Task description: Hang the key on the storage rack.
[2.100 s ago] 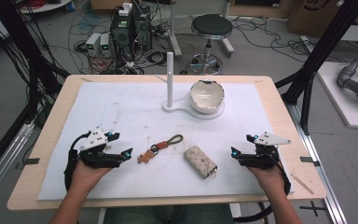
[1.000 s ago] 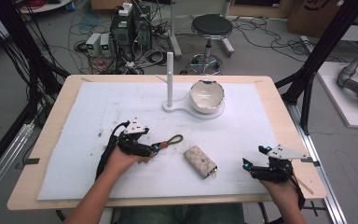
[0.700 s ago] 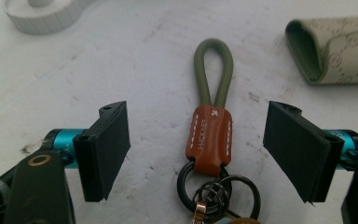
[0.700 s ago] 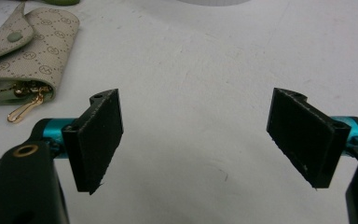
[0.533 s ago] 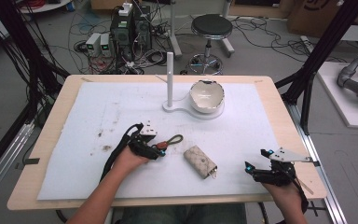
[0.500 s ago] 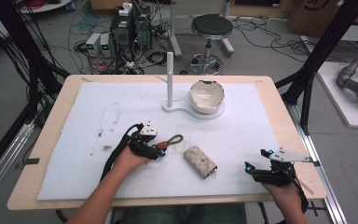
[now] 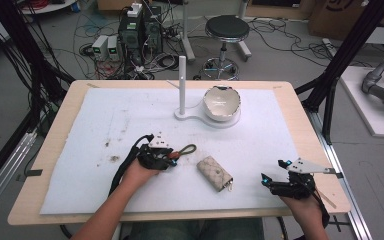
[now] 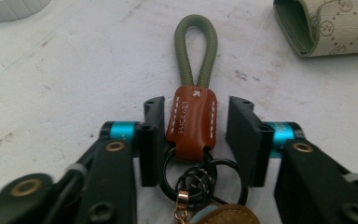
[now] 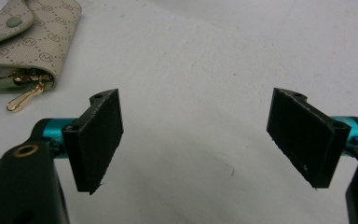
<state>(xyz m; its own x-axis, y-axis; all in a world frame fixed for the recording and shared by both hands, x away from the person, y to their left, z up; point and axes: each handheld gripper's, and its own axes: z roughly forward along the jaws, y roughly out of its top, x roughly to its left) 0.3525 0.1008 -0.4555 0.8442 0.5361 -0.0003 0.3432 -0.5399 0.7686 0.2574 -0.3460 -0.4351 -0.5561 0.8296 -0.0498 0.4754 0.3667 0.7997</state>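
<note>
Now the left tool (image 8: 193,140) has just been closing around the keychain (image 8: 192,122), pads not yet touching it.

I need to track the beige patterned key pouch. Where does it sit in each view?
High view: the key pouch lies on the table's near half, slightly right of centre, between the two hands.
Left gripper view: top right corner, cut off by the frame's edge.
Right gripper view: top left corner, with a gold clasp hanging from its open end.
Shared landmark: the white mat under the pouch.
</note>
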